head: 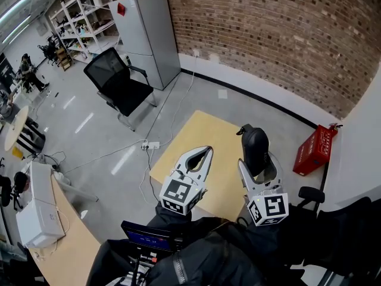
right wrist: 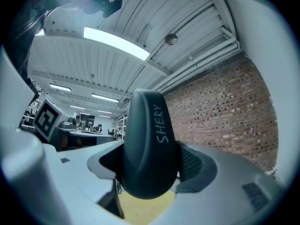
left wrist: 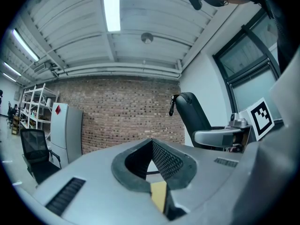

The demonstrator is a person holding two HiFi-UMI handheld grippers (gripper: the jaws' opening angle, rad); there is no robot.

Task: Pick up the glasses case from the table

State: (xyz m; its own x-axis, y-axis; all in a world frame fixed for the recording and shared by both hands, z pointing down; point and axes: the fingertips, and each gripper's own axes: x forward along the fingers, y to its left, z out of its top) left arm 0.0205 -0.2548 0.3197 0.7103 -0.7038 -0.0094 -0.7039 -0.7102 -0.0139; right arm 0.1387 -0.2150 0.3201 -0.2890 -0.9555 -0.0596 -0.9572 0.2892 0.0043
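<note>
1. My right gripper (head: 259,169) is clamped on the glasses case (head: 255,150). In the right gripper view the dark case (right wrist: 147,144) fills the gap, with a jaw pressed against each of its 2 sides.
2. The case's long axis runs along the jaws. Its rounded end sticks out well past the tips, and it points up and away from the table (head: 199,137) toward the brick wall.
3. From the head view I judge the case to be clear of the table, hanging over the right part of the top. A strip of tabletop (right wrist: 145,211) shows under the case in the right gripper view, apart from it.
4. My left gripper (head: 206,153) hangs over the left part of the table. Its jaws are closed tip to tip with nothing between them, and only bare tabletop (left wrist: 158,196) shows through the gap behind the tips.
5. The right hand alone has the case, and the left is beside it but not touching. I judge the pick to be as good as done, so any coming move depends only on keeping that right grip firm.
</note>
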